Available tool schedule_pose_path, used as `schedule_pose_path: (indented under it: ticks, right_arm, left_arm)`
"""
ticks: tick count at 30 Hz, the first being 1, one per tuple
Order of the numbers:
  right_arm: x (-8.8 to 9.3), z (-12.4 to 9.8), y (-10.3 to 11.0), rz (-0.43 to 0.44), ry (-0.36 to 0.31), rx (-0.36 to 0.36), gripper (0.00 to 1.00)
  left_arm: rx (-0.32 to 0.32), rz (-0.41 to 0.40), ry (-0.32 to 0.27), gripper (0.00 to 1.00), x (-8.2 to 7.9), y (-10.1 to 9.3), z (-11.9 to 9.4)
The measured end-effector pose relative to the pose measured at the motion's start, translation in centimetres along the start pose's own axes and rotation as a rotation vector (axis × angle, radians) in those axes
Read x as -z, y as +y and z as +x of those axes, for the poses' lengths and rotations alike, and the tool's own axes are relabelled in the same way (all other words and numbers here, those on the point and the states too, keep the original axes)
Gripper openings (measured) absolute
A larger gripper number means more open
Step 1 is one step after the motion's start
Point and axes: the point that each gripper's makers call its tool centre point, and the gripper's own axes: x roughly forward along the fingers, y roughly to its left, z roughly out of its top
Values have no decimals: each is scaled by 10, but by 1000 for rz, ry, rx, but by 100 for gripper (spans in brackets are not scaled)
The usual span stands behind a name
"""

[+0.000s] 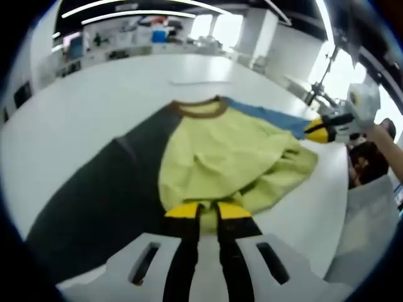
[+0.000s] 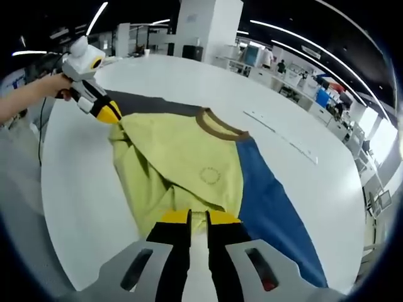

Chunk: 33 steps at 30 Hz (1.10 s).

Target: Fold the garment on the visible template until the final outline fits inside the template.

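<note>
On the white table (image 1: 75, 113), both grippers' fingers (image 1: 208, 211) (image 2: 198, 218) pinch the yellow-green shirt (image 2: 176, 163).

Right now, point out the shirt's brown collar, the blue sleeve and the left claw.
brown collar (image 2: 220, 128), right gripper view, front of the neck band.
blue sleeve (image 2: 274, 207), right gripper view, mid-sleeve.
left claw (image 1: 208, 210), left gripper view, midway between its yellow tips.

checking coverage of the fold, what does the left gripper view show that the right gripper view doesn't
Left gripper view: most of the dark grey sleeve and the right gripper, jaws on the cloth's far edge. Right gripper view: most of the blue sleeve, a faint round print on the chest, and the left gripper held by a hand. Both: the yellow-green shirt with brown collar on the white table.
</note>
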Motion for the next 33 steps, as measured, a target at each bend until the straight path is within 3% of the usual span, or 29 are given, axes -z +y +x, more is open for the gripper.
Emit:
schedule_pose_path:
  ticks: [16,33]
  right_arm:
    - [12,14,15,-16,29,-31,11]
    - [7,26,18,20,17,-51,4]
  left_arm:
    - [-6,-19,17,2,6,3,6]
    - [-15,-32,7,0,6,4,9]
